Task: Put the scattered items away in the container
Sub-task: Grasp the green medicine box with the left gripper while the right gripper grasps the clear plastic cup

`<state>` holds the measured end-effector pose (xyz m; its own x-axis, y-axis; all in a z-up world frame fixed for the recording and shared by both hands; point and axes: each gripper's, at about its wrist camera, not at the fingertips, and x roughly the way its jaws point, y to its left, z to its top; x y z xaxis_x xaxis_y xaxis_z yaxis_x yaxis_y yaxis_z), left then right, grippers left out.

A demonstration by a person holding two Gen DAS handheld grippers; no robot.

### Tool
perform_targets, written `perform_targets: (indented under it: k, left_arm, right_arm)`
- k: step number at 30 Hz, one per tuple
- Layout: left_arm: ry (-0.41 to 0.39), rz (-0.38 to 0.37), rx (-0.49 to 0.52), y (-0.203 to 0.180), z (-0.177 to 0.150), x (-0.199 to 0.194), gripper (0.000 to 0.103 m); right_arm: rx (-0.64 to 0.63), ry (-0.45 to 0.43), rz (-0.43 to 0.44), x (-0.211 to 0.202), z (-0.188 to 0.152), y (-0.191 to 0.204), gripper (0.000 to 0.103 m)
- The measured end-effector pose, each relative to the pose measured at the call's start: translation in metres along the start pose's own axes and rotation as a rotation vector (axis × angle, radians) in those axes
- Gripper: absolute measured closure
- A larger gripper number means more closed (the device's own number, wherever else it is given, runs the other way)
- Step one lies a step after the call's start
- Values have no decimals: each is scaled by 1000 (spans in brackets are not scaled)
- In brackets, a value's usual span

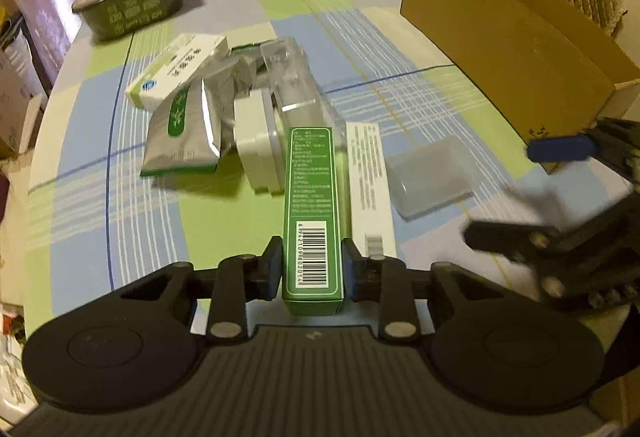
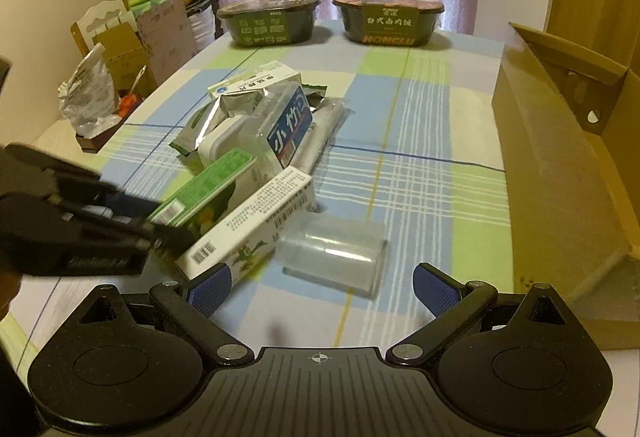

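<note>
My left gripper (image 1: 313, 261) is shut on the barcode end of a long green box (image 1: 311, 193). The box's far end reaches the pile of scattered items. The right wrist view shows the same green box (image 2: 204, 189) held by the left gripper (image 2: 152, 225) at the left. My right gripper (image 2: 322, 289) is open, just short of a clear plastic tub (image 2: 332, 257) lying on its side. A long white box (image 2: 248, 229) lies beside the tub. The open cardboard box (image 1: 500, 49) (image 2: 560, 177) stands at the table's right.
The pile holds a white medicine box (image 1: 176, 73), a silver-green pouch (image 1: 184, 129), a small white case (image 1: 256, 149) and a clear box (image 1: 292, 77). Two dark food bowls (image 2: 268, 19) (image 2: 388, 19) stand at the back. Bags and cartons (image 2: 120, 49) crowd the floor to the left.
</note>
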<state>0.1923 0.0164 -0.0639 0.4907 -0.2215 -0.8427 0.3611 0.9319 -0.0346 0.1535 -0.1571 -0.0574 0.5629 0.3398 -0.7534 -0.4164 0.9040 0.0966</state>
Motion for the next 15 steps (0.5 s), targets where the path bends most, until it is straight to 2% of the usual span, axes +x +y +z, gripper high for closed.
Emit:
perform_targets:
  k: [7, 12, 13, 14, 15]
  left_arm:
    - [12, 27, -61, 5, -28, -21, 78]
    - [7, 39, -73, 4, -30, -23, 78]
    - [3, 44, -74, 4, -29, -23, 73]
    - [-2, 58, -74, 4, -29, -23, 60]
    - [-6, 64, -72, 4, -28, -23, 55]
  right_arm:
    - [58, 4, -59, 21, 7, -6, 1]
    - [73, 16, -77, 40, 12, -3, 1]
    - [75, 19, -85, 43, 12, -2, 1]
    - [80, 23, -90, 46, 13, -2, 1]
    - [84, 27, -98, 50, 13, -2, 1]
